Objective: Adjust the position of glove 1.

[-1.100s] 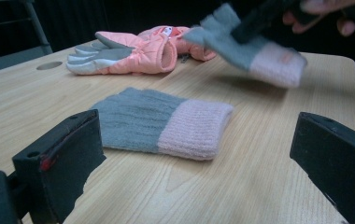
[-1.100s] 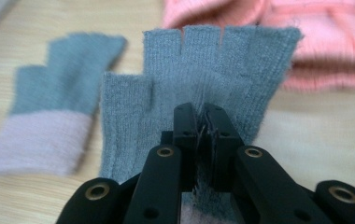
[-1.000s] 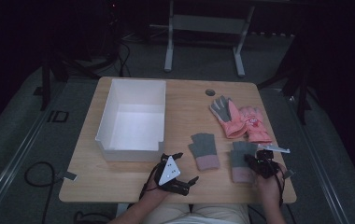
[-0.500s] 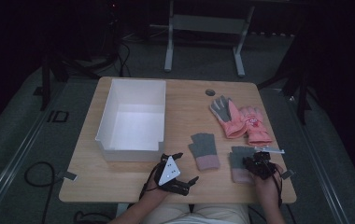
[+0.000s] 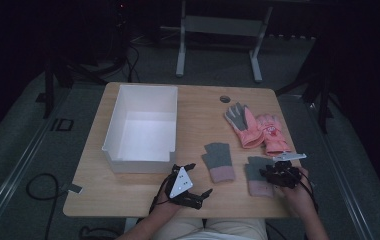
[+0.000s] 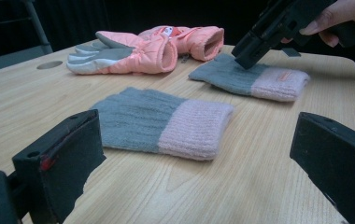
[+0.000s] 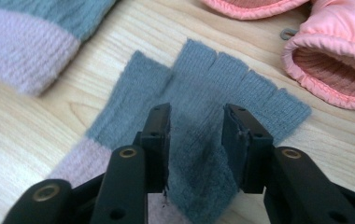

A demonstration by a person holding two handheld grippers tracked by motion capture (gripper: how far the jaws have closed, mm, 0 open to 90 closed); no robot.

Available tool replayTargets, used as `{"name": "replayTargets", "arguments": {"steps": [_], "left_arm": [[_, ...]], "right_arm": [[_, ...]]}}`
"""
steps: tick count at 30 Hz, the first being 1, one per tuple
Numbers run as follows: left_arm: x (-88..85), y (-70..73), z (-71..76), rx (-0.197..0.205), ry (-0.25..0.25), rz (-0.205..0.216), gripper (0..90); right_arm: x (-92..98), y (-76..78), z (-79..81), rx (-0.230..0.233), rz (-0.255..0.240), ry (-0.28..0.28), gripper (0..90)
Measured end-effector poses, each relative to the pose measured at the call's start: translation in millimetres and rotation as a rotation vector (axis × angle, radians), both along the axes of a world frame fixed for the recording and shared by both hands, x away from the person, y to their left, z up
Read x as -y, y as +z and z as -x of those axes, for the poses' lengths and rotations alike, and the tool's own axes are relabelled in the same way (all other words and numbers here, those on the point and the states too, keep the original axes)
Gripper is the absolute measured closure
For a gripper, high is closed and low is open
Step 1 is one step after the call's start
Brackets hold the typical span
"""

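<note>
- Pinching a raised fold of the right knit glove (image 7: 199, 154), the right gripper (image 5: 278, 175) has its jaws half closed on the grey palm.
- The glove lies at the desk (image 5: 128, 192) front, below the pink gloves (image 5: 255, 127).
- It looks soft, light and floppy; the thicker cuff may hold better.
- The left gripper (image 5: 185, 187) rests spread.
- I can read no writing.

Two handheld black claws. The left claw (image 5: 193, 179) carries a pale grey three-cornered plate dotted with small holes, and its blocky jaw has a red mark. The right claw (image 7: 195, 122) has brass-ringed screw holes. Light-coloured trousers show below.
</note>
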State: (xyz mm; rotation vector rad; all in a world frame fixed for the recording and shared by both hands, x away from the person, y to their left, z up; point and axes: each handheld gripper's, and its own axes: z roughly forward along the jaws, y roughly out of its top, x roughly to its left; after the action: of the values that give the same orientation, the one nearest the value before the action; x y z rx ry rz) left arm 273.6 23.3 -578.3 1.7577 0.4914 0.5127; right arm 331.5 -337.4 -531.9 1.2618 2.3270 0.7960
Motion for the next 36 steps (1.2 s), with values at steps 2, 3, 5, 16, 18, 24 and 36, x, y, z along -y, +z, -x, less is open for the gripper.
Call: {"name": "replayTargets", "arguments": {"steps": [2, 3, 5, 16, 18, 24, 36], "left_arm": [[0.2, 0.0, 0.0, 0.0, 0.001, -0.001, 2.2], [0.3, 0.0, -0.1, -0.002, 0.001, -0.001, 2.2], [0.1, 0.1, -0.1, -0.002, 0.001, -0.002, 2.2], [0.6, -0.1, 0.2, 0.002, -0.001, -0.002, 2.2], [0.5, -0.1, 0.3, 0.004, -0.001, -0.002, 2.2], [0.6, -0.1, 0.2, 0.003, 0.0, -0.002, 2.2], [0.7, 0.0, 0.3, 0.004, -0.001, -0.005, 2.2]], "right_arm": [[1.6, -0.8, -2.0, -0.021, 0.003, 0.016, 59.3], [2.0, -1.1, -2.6, -0.026, 0.008, 0.015, 59.1], [2.0, -2.0, -3.3, -0.04, 0.008, 0.021, 58.9], [-0.7, -12.5, -1.7, -0.027, 0.016, -0.025, 69.1], [-1.8, -12.5, -1.5, -0.031, 0.009, -0.044, 77.2], [-5.2, -10.8, -2.2, -0.035, 0.007, -0.082, 84.0], [-17.1, 41.5, -0.3, 0.063, -0.061, -0.057, 84.8]]}}
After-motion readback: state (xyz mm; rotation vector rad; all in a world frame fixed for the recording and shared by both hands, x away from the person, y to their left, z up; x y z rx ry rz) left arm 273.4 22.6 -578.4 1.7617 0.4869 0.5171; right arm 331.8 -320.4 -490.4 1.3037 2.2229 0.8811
